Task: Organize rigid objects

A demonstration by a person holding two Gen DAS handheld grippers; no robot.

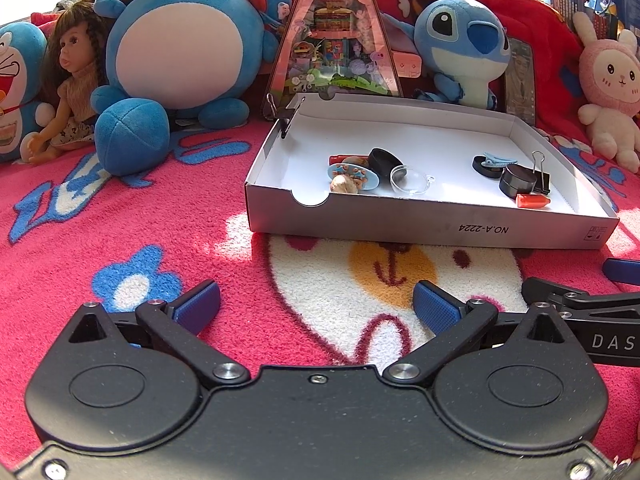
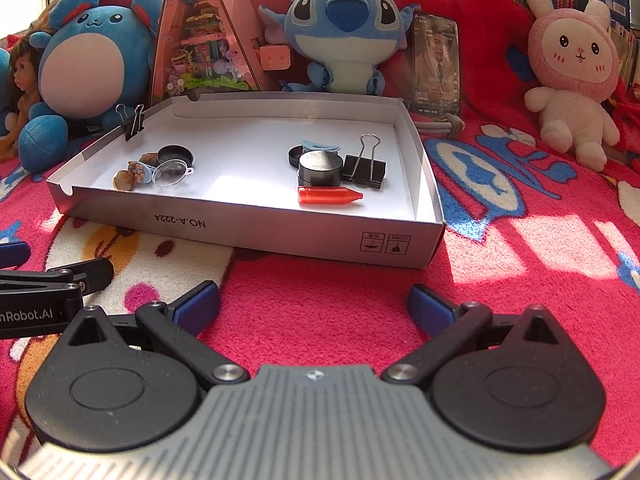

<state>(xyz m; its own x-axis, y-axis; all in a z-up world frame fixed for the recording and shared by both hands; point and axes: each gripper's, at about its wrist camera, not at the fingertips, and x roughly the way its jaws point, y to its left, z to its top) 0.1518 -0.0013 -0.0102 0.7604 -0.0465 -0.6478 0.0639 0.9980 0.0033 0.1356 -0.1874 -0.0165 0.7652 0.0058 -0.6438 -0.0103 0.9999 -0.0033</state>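
Observation:
A shallow white cardboard box lid (image 1: 424, 228) (image 2: 256, 230) lies on a pink blanket. Inside, at the left, sit a clear dome (image 1: 410, 179) (image 2: 173, 174), a black cap (image 1: 385, 161) (image 2: 174, 155) and a small blue figure piece (image 1: 352, 176). At the right lie a black round tin (image 1: 518, 182) (image 2: 320, 168), a black binder clip (image 1: 541, 178) (image 2: 365, 170) and an orange tube (image 1: 532, 201) (image 2: 329, 195). My left gripper (image 1: 316, 306) hovers in front of the box, open and empty. My right gripper (image 2: 314, 306) is likewise open with nothing between its fingers.
Plush toys line the back: a round blue one (image 1: 184, 40), a blue alien (image 2: 344, 28), a pink rabbit (image 2: 572, 72), plus a doll (image 1: 76, 80) and a triangular toy box (image 1: 332, 32). A second binder clip (image 2: 134, 122) grips the box's left wall.

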